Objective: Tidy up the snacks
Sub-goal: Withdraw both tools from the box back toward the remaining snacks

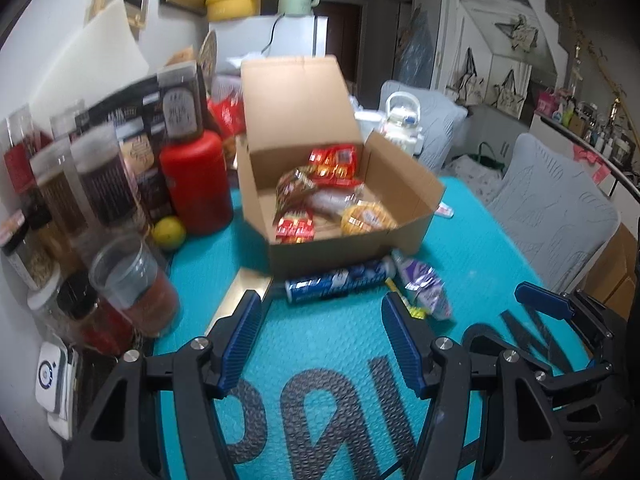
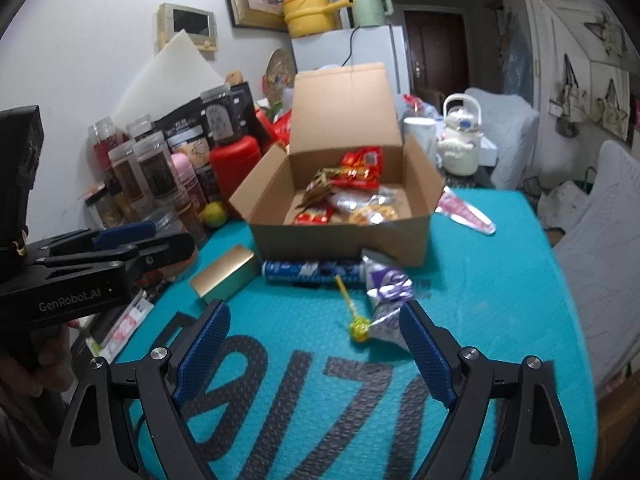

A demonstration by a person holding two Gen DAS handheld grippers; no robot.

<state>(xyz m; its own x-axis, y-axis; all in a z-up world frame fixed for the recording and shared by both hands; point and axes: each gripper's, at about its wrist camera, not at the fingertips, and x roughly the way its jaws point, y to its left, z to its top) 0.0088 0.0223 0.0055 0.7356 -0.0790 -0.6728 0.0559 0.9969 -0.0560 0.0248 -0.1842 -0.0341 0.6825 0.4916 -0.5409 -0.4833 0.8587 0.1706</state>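
Hovering: your left gripper (image 1: pixel 320 344) spread, empty | right gripper (image 2: pixel 316 344) spread, empty | blue tube (image 1: pixel 340 278) at 12 o'clock | lollipop (image 2: pixel 358 328), purple packet (image 2: pixel 390 292) at 1 o'clock | cardboard box (image 1: pixel 340 252) beyond, lid up

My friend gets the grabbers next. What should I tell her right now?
Left tool: open, empty, above the mat.
Right tool: open, empty, near the purple packet.
Done: several snacks lie in the open box.
Left: gold box, blue tube, lollipop, purple packet in front of the box; pink packet to its right.
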